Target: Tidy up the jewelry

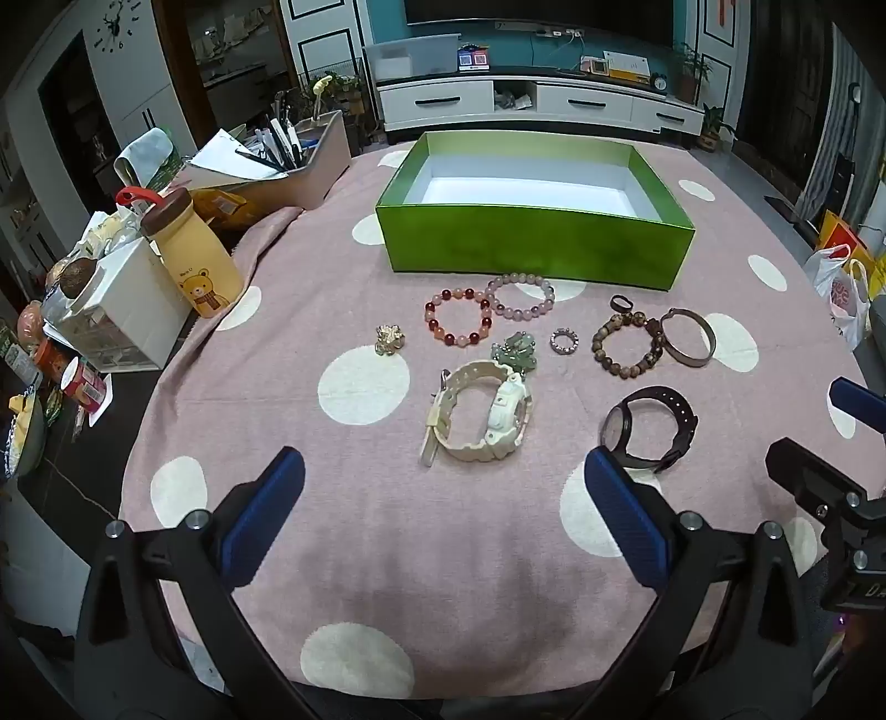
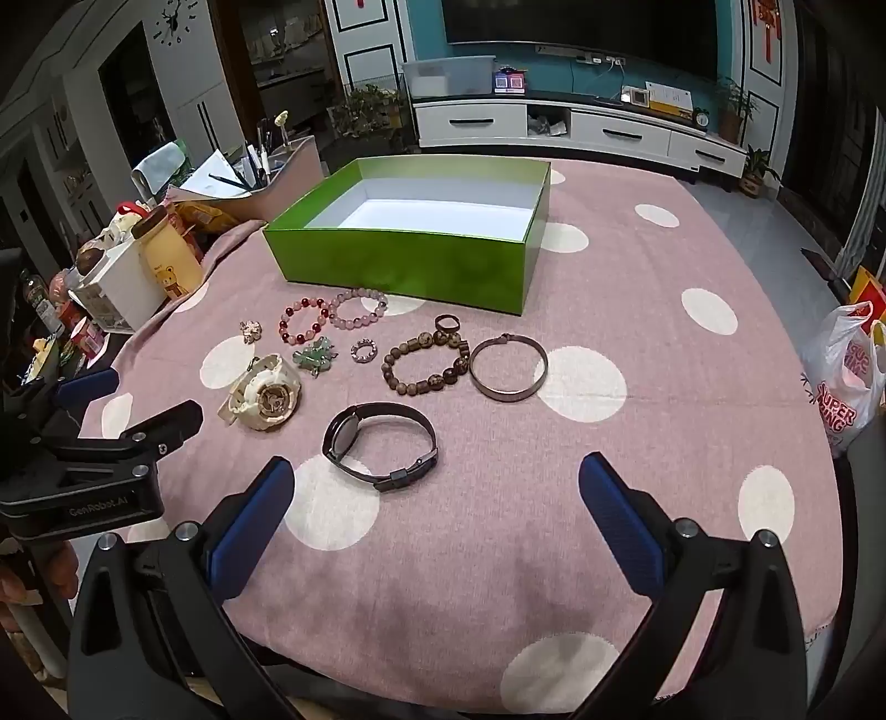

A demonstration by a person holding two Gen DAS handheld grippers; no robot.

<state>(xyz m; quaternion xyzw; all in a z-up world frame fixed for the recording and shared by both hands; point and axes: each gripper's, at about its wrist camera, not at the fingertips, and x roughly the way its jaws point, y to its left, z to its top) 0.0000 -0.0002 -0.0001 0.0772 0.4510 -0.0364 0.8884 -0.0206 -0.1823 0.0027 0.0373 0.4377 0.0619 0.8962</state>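
"GenRobot.AI" on left gripper; both it and right gripper spread wide, holding nothing. "SUPER" on plastic bag right of green box; box shows bare white bottom.

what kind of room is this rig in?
Most likely a home living room: a TV over a white media console, a wall clock, and a table with a pink polka-dot cloth holding jewelry and household clutter.

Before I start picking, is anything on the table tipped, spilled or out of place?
Nothing stands out. The green box sits upright and empty, the bracelets, rings and both watches lie apart on the cloth in front of it. The white watch lies on its side, intact.
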